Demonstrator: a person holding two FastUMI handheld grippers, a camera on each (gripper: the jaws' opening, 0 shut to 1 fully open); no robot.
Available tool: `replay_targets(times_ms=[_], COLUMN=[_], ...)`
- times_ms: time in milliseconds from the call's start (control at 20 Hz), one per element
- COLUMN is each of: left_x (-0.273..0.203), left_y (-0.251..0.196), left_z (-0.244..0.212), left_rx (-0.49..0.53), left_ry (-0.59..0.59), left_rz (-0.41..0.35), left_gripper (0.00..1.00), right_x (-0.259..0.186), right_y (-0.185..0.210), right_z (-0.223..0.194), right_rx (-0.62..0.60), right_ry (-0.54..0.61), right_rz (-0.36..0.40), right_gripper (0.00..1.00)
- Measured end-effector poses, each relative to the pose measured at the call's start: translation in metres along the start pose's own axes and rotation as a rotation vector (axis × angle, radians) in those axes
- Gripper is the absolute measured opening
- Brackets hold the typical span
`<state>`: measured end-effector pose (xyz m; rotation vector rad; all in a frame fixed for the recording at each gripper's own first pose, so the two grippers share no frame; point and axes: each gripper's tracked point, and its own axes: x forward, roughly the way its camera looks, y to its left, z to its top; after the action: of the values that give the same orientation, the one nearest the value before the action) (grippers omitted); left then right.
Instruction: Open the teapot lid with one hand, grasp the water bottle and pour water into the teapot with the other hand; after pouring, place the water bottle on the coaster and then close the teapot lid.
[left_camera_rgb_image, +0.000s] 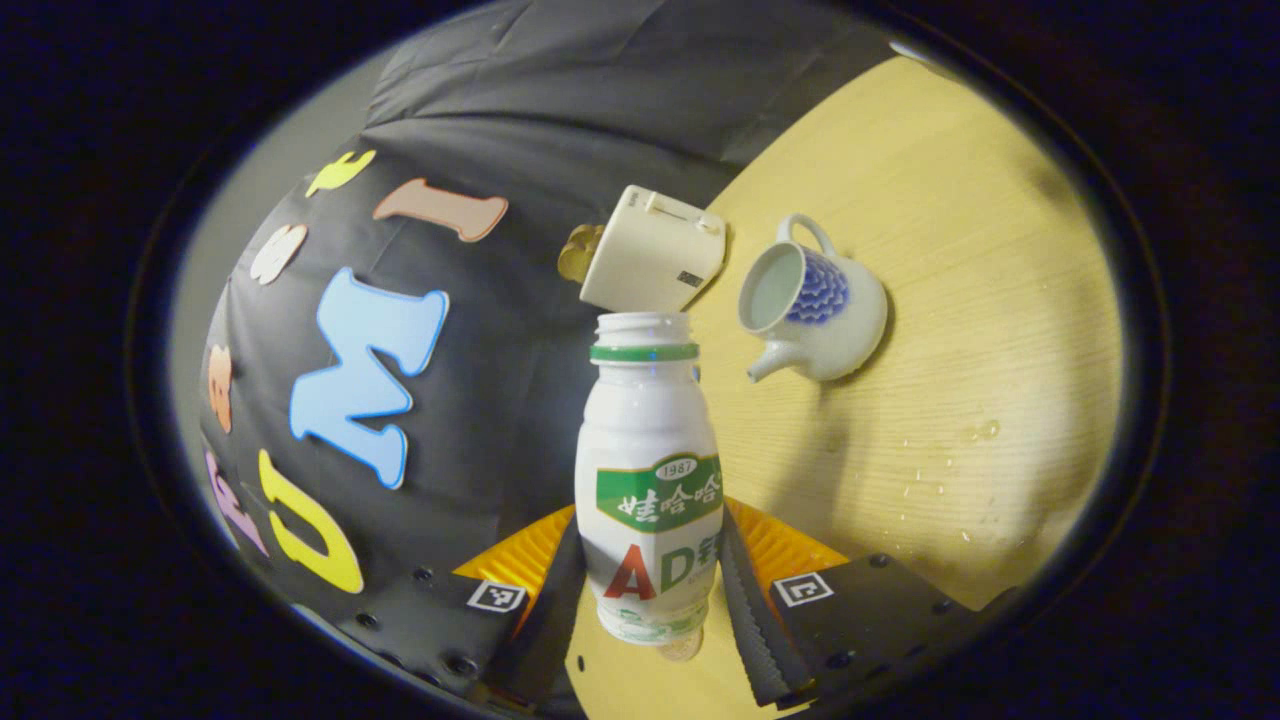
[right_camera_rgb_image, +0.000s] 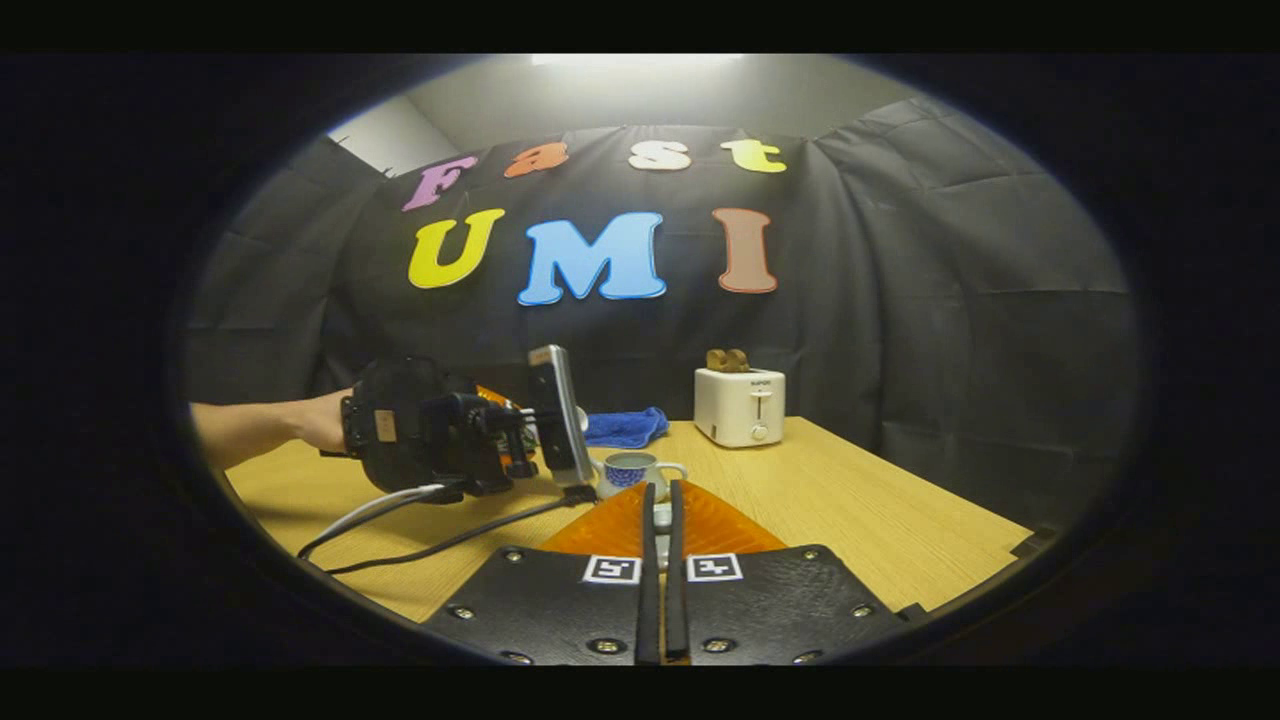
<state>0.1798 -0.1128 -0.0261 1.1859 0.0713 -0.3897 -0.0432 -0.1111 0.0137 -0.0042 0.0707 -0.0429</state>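
My left gripper (left_camera_rgb_image: 650, 525) is shut on a white water bottle (left_camera_rgb_image: 648, 450) with a green label, its cap off. The bottle leans steeply relative to the table. The white and blue teapot (left_camera_rgb_image: 825, 310) stands on the table beyond and to the right of the bottle's mouth, with no lid on its opening. No water stream is visible. In the right gripper view the teapot (right_camera_rgb_image: 635, 468) sits just past my right gripper (right_camera_rgb_image: 662, 490), whose fingers are nearly together on a small white piece, the teapot lid (right_camera_rgb_image: 662, 516). A hand (right_camera_rgb_image: 310, 420) holds the left gripper at the left.
A white toaster (right_camera_rgb_image: 740, 405) holding bread stands at the back of the wooden table (left_camera_rgb_image: 950, 250), with a blue cloth (right_camera_rgb_image: 625, 426) to its left. Water drops (left_camera_rgb_image: 980, 430) lie on the wood near the teapot. Cables (right_camera_rgb_image: 420, 515) trail from the left gripper across the table.
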Motion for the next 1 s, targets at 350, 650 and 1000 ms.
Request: replay_targets(times_ms=[350, 650, 1000], left_x=[-0.026, -0.037, -0.068], left_y=[0.004, 0.007, 0.047], left_z=[-0.041, -0.053, -0.058], left_rx=[-0.225, -0.447, -0.655], left_ry=[0.041, 0.007, -0.091], left_rz=[0.041, 0.058, 0.150], left_gripper=[0.82, 0.75, 0.82], right_x=[0.046, 0.093, 0.149], right_y=[0.018, 0.033, 0.033], right_z=[0.009, 0.014, 0.016], right_rx=[-0.007, -0.046, -0.080], right_ry=[0.016, 0.023, 0.020], right_rz=[0.049, 0.069, 0.053], right_gripper=[0.00, 0.02, 0.02])
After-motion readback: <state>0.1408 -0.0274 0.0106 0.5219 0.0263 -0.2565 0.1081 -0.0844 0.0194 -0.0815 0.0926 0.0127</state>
